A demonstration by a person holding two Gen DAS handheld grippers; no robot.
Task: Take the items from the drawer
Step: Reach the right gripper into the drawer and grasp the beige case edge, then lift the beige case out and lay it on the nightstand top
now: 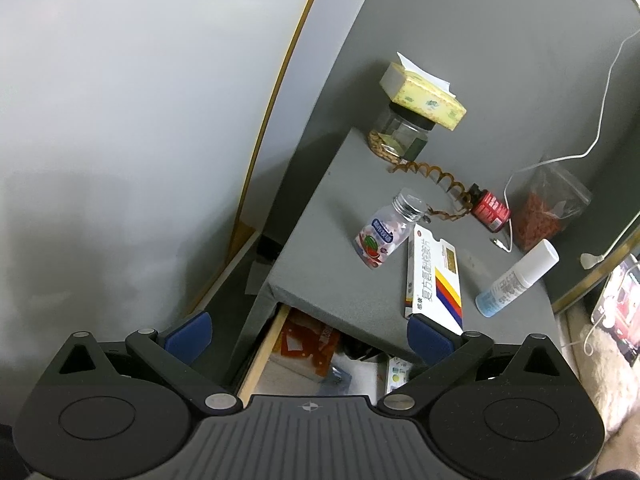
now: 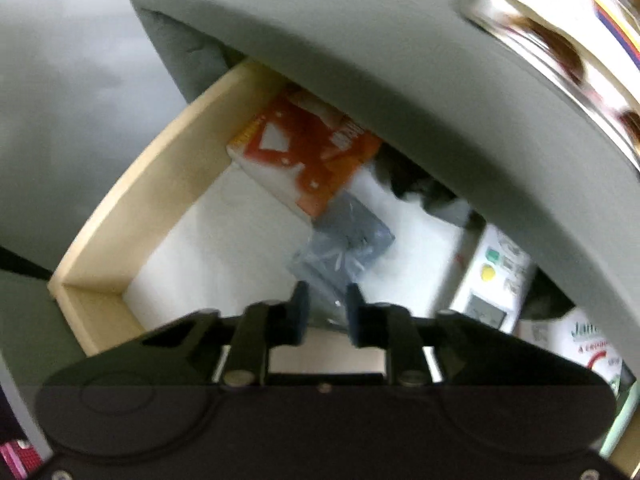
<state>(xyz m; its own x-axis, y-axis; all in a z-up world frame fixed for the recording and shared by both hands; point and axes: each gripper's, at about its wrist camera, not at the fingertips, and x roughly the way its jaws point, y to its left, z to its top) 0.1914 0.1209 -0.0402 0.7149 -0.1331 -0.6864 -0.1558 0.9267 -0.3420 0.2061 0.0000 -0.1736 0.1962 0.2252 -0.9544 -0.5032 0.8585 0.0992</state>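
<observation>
Drawer (image 2: 120,216): pulled out beneath the grey worktop (image 1: 360,280), wooden walls, white floor. Contents: orange-and-white box (image 2: 308,152) at the back; grey plastic packet (image 2: 348,236) just in front of it; white device with yellow button (image 2: 492,276) to the right. Right tongs (image 2: 324,314): inside the drawer, pads narrowed around the near end of the packet, though blur hides whether they touch it. Left tongs (image 1: 308,332): spread wide, empty, above the drawer's edge. On worktop: medicine box (image 1: 434,276), pill bottle (image 1: 384,232), tissue pack (image 1: 424,92).
</observation>
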